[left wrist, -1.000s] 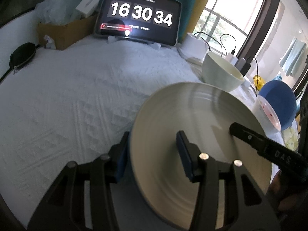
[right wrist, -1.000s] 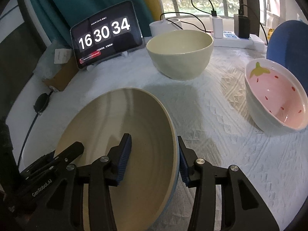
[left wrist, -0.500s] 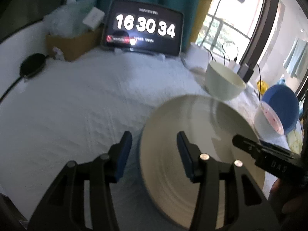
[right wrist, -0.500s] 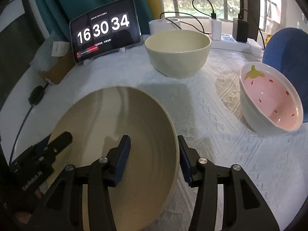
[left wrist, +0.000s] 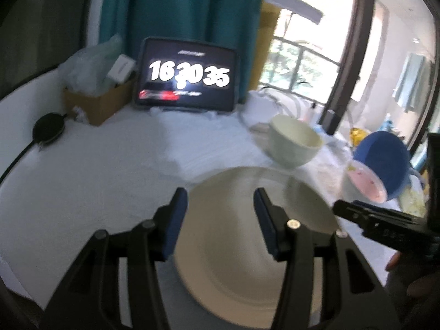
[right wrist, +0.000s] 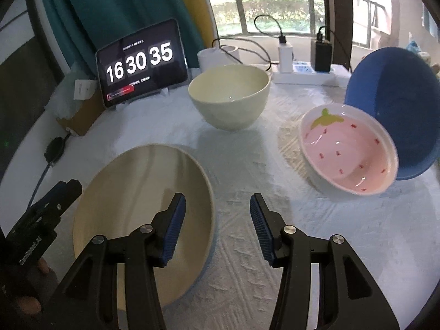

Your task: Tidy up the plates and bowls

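Beige plate [right wrist: 143, 214] lies flat, lower left of the right view. Both my grippers, left [left wrist: 220, 220] and right [right wrist: 217, 228], gape half-wide, holding nothing. Glazed ceramic: stiff, slick, breakable, probably weighty. Pinch the rim.

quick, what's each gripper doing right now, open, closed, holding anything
Left gripper: open, fingers either side of the beige plate's rim, not pressing it.
Right gripper: open, holding nothing; the plate's rim lies between its fingers.

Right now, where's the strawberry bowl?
Right wrist view, right side: strawberry bowl sits tilted against the blue bowl, right of the cream bowl.
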A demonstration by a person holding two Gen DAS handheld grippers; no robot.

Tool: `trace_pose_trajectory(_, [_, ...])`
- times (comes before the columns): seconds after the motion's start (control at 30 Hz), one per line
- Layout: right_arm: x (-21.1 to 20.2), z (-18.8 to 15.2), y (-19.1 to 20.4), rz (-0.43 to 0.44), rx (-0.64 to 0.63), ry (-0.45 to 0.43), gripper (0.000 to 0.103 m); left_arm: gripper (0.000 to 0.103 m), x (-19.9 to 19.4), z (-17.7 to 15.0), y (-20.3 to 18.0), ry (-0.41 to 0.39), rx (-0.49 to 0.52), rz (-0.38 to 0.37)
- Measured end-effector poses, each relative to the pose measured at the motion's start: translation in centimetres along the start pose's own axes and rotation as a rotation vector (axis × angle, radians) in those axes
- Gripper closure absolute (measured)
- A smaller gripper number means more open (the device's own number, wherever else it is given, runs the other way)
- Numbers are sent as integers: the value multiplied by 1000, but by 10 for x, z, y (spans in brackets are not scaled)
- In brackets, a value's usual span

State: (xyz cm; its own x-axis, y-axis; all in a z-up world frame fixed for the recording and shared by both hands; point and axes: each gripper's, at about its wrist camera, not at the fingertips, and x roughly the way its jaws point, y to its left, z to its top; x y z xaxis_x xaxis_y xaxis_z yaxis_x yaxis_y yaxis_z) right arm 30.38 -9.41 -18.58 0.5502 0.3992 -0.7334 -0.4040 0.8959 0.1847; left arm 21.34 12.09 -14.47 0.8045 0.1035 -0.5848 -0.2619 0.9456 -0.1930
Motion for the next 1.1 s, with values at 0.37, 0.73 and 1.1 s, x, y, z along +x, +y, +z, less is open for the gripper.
trace_pose_trajectory(0.37, [-28, 0, -39, -60, 59, -94, 52, 51, 1, 7, -65, 14, 129, -142])
trace_pose_trajectory(0.73, [-54, -4, -103, -96, 146, -164, 52, 51, 21, 0, -131, 111, 215, -161])
trace_pose_trajectory(1.1, [-71, -12, -174, -179, 220, -214, 52, 51, 31, -6, -190, 143, 289, -175])
